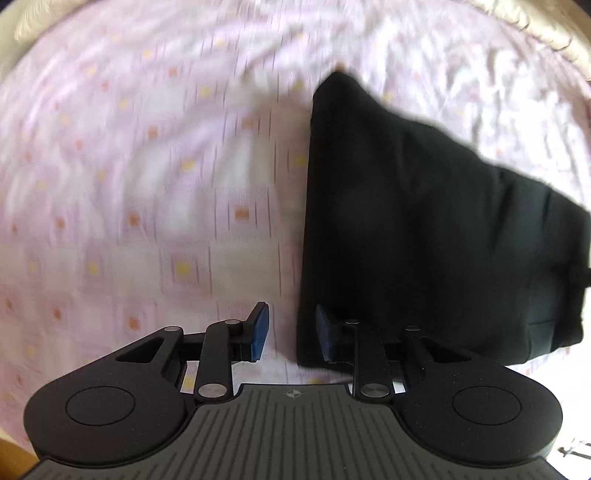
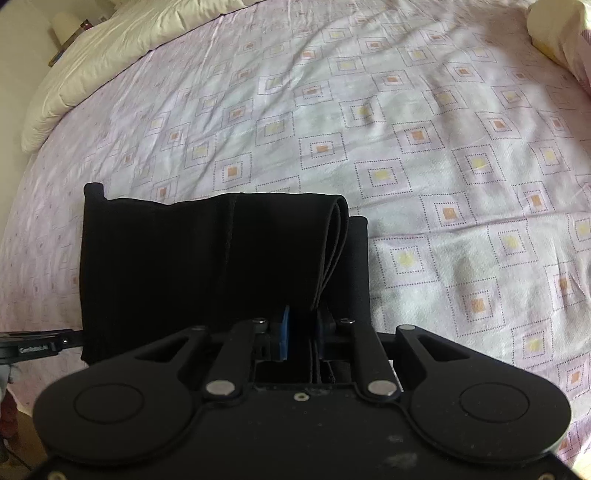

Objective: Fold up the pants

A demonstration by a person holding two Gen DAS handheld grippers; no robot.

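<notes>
The black pants (image 1: 424,229) lie folded on the pink patterned bed sheet (image 1: 147,184). In the left wrist view they fill the right half. My left gripper (image 1: 291,334) points down at their straight left edge and stands open: one finger is over the sheet, the other over the cloth, and that edge runs through the gap. In the right wrist view the pants (image 2: 207,266) form a wide folded stack with looped layers on its right side. My right gripper (image 2: 304,330) is at the stack's near edge with several cloth layers between its fingers; a dark gap shows beside the blue pad (image 2: 284,334), so it looks open.
The bed sheet (image 2: 406,129) stretches far beyond the pants. A cream duvet (image 2: 110,55) is bunched along the far left edge of the bed, and a pale pillow (image 2: 554,33) lies at the far right. A black labelled bar (image 2: 37,347) juts in at the left.
</notes>
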